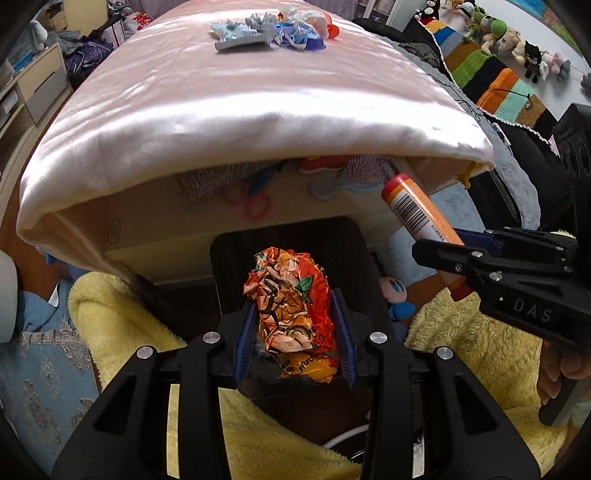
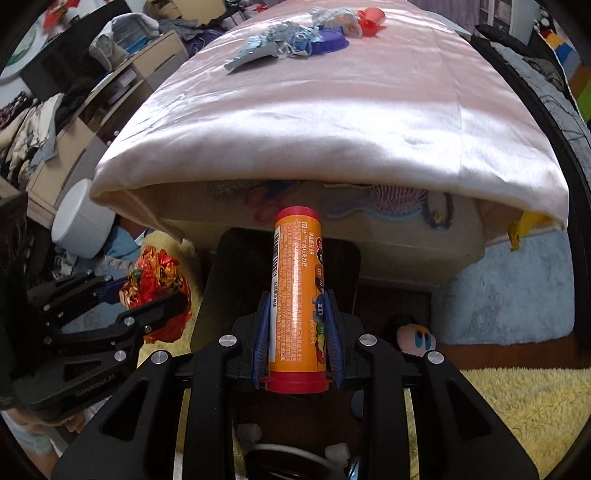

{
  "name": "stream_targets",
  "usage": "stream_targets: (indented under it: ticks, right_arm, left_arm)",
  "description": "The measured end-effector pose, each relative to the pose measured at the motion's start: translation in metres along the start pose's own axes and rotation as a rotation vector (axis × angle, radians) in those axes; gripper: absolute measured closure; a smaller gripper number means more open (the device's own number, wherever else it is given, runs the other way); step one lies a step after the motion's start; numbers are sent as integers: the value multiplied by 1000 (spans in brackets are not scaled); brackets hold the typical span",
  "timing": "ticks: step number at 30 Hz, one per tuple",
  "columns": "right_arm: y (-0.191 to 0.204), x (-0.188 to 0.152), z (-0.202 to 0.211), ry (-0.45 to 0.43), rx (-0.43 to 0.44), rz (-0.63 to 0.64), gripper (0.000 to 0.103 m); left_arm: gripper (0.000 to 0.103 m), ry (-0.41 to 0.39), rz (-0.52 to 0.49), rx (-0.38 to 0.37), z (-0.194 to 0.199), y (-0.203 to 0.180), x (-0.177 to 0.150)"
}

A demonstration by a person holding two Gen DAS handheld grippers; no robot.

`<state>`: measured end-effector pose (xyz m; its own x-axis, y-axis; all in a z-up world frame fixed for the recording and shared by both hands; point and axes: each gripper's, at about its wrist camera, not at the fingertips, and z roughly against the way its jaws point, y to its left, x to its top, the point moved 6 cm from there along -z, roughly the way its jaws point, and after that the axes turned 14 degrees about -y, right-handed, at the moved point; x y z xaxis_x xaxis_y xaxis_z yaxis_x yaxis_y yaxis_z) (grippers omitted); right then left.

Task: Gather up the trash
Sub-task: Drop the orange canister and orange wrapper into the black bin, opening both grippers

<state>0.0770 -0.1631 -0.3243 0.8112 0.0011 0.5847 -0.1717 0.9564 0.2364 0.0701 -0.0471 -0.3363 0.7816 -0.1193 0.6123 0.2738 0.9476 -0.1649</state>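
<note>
A cluttered bedroom, a pink satin cloth (image 1: 236, 110) draped over a low table — and directly beneath both grippers, a dark bin (image 1: 291, 251). The left gripper (image 1: 293, 332) is clamped on a crumpled orange wrapper (image 1: 291, 295), hanging right over the bin's mouth. The right gripper (image 2: 297, 332) grips an orange candy tube (image 2: 297, 291), its long axis running forward along the fingers, red cap (image 2: 297, 213) leading over the bin. Both loads look ready to drop; the left appears better centred. More wrappers (image 1: 258, 31) wait far ahead on the cloth — beyond either gripper.
</note>
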Motion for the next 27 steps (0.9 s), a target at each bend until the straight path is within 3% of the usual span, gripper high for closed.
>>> stream_targets:
  ticks: [12, 18, 22, 27]
  right_arm:
    - [-2, -12, -18, 30, 3, -72, 72]
    - [-5, -4, -14, 1, -11, -79, 67]
    - [-13, 2, -5, -31, -30, -95, 57]
    - [-30, 22, 19, -146, -102, -107, 23]
  left_arm:
    - [62, 78, 6, -12, -22, -4, -23]
    - [36, 62, 23, 11, -19, 2, -21]
    - [24, 59, 19, 37, -15, 8, -16]
    - [9, 21, -23, 90, 0, 15, -3]
